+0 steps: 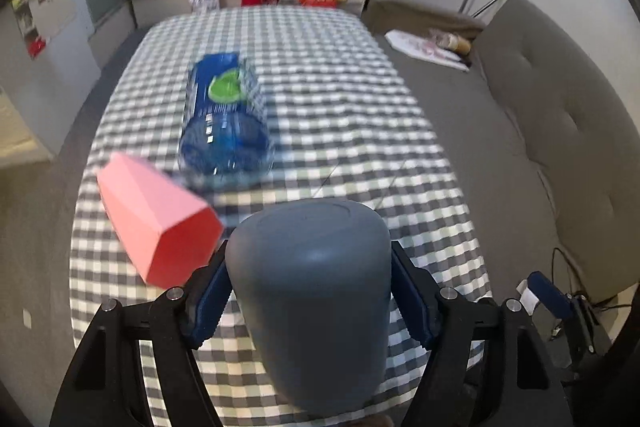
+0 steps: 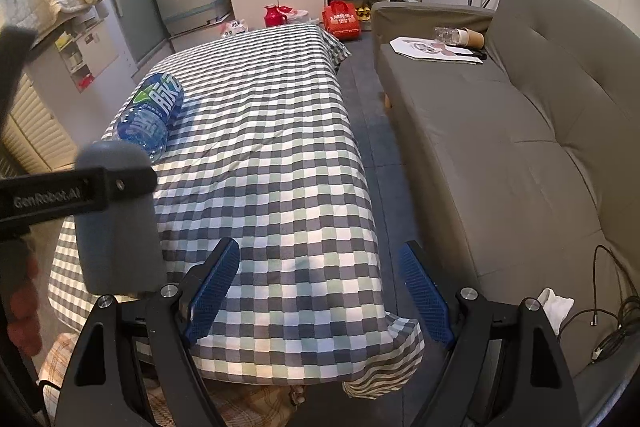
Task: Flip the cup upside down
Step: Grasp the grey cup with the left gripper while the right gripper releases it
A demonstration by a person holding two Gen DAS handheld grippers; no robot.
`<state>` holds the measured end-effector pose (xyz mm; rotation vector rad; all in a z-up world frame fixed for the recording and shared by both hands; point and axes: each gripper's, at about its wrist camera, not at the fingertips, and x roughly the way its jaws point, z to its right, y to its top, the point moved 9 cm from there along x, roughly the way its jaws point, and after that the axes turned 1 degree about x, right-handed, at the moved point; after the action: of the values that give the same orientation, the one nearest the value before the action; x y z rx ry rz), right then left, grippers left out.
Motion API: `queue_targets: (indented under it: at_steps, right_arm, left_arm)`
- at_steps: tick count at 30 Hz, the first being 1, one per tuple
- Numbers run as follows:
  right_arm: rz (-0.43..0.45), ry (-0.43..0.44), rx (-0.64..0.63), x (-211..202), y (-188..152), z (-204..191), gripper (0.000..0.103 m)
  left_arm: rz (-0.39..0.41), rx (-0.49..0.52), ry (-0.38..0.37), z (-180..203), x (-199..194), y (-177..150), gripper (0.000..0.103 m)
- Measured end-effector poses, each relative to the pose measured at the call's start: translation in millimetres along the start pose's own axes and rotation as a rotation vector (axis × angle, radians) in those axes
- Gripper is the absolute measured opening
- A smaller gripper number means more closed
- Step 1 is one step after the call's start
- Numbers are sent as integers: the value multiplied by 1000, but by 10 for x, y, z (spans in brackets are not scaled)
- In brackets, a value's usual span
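Our left gripper point(image 1: 310, 291) is reaching out over the checkered table point(image 1: 360, 107), pinching the grey cup point(image 1: 312, 307) base-up, just nearer than the blue bottle point(image 1: 226, 123). Our right gripper point(image 2: 320, 291) is hanging spread and unloaded beside the table's near corner.

The cup point(image 1: 312, 307) hides its own mouth, which points toward 6 o'clock, so its inside cannot be seen. The bottle point(image 1: 226, 119) and pink box point(image 1: 156, 223) are motion-blurred. At 9 o'clock, the left gripper point(image 2: 60, 195) is cut off by the frame.
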<state>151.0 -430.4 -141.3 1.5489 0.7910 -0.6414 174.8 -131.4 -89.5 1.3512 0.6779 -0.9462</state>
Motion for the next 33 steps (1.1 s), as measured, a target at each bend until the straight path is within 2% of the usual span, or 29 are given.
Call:
queue_targets:
  at_steps: [8, 14, 16, 19, 23, 28, 33]
  right_arm:
    - [17, -12, 22, -68, 6, 98, 82]
    - [45, -6, 31, -179, 54, 123, 82]
    - [55, 4, 27, -219, 63, 96, 82]
    - [89, 33, 14, -309, 70, 35, 82]
    - [132, 57, -5, -379, 39, -45, 82]
    - [130, 66, -31, -343, -14, -141, 82]
    - [115, 73, -35, -266, -53, -203, 82]
  left_arm:
    - [97, 77, 13, 79, -133, -153, 74]
    - [40, 110, -52, 142, -83, -409, 75]
    - [43, 126, -77, 168, -63, -440, 76]
    - [44, 128, -76, 156, -23, -477, 81]
    - [25, 128, -105, 133, 56, -609, 81]
    - [-13, 134, -119, 111, 206, -786, 80]
    - [35, 179, -115, 127, 232, -826, 76]
